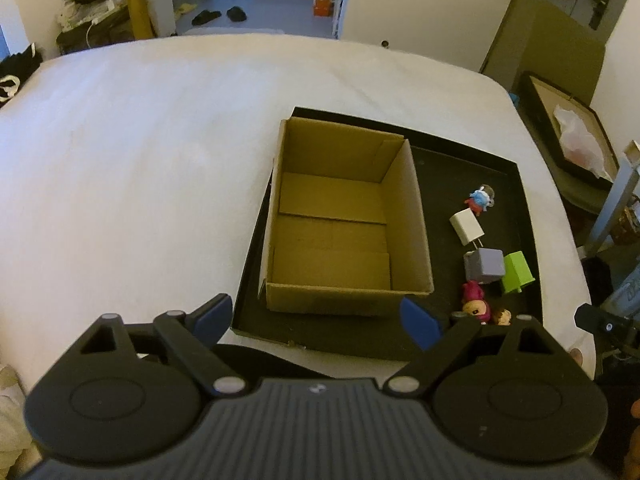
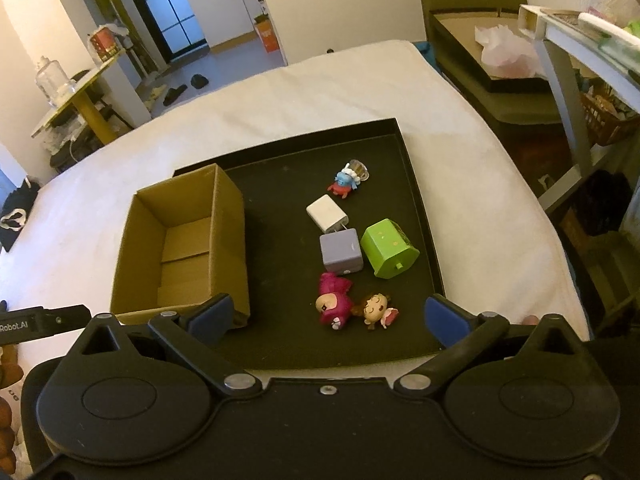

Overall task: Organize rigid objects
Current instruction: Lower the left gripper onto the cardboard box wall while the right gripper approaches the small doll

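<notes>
Six small rigid pieces lie loose on a black tray [image 2: 416, 200] on a white bed [image 2: 460, 120], beside an empty cardboard box [image 2: 132, 240] that stands on the same tray. All look light and stiff, so none should deform under a squeeze; the smooth plastic may be a little slippery.

The grey cube [image 2: 341, 255] and white charger [image 2: 326, 213] offer flat opposite faces, the easiest places to take hold. The green block [image 2: 388, 248] lies tilted on its side and is best pinched across its flat walls, clear of the small peg at its base. The pink figurine [image 2: 333, 300], the small doll [image 2: 376, 308] and the blue-and-red figurine [image 2: 344, 182] are rounded and uneven; across the body seems safer than by thin limbs, which could snap or twist out.

The right gripper [image 2: 336, 318] has its fingers spread wide and holds nothing. The pink figurine and the doll lie just ahead of the fingertips, between their lines; the cube and green block sit further ahead, touching or nearly so, the charger and the blue-and-red figurine beyond.

The left gripper [image 1: 318, 320] is also wide open and empty. The box lies straight ahead of it, and the toys are off past its right finger [image 1: 420, 322].
</notes>
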Motion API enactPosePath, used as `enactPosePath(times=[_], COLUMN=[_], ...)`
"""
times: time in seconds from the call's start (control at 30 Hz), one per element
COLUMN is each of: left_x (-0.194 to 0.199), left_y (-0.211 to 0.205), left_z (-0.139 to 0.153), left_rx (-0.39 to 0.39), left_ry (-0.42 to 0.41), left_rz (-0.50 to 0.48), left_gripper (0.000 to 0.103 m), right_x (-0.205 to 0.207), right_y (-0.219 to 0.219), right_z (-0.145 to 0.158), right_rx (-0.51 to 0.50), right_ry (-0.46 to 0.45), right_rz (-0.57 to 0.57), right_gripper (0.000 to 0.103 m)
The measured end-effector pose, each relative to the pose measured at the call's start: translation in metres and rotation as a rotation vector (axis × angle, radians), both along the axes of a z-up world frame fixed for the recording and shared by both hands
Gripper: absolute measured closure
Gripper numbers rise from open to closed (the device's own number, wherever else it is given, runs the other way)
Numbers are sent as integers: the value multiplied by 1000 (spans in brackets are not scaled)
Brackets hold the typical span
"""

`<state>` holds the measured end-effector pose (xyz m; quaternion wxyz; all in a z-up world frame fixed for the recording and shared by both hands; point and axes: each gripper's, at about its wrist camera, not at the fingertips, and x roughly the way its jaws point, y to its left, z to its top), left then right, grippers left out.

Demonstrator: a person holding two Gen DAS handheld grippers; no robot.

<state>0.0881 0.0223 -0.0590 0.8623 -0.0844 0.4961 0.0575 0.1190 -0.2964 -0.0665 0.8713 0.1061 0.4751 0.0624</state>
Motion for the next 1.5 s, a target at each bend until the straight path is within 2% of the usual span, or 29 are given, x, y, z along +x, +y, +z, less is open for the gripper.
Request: enactPosePath(times=[0.23,0.37,0.63,0.87,0.93,1.03,1.1,1.2,1.5], left_x=[19,31,52,66,71,75,78,83,93], left_y=[8,11,22,31,34,36,36,36,36], left_z=[-10,-19,-39,-57,-62,-69,-72,-79,-95], left_rx=[0,18,-6,12,13,21,24,34,28], left_ry=[21,39,84,125,133,144,141,147,167], left_rz=[33,35,67,102,109,117,120,123,128], left_gripper=[13,23,23,23,23,23,23,31,57], right_x=[18,29,46,65,70,78,84,88,96], right_y=[1,2,0,-3,-4,-7,-9,-14,-10], right_z=[-15,-25,-45,-66,-73,-82,-89,-98,-130], right_rx=[9,4,25,27,24,16,16,1,-48], right_ry=[40,64,126,189,208,244,272,309,426], right_rz=[7,9,5,-8,-14,-21,-34,-56,-26], right_gripper=[0,0,0,0,3,18,32,48,50])
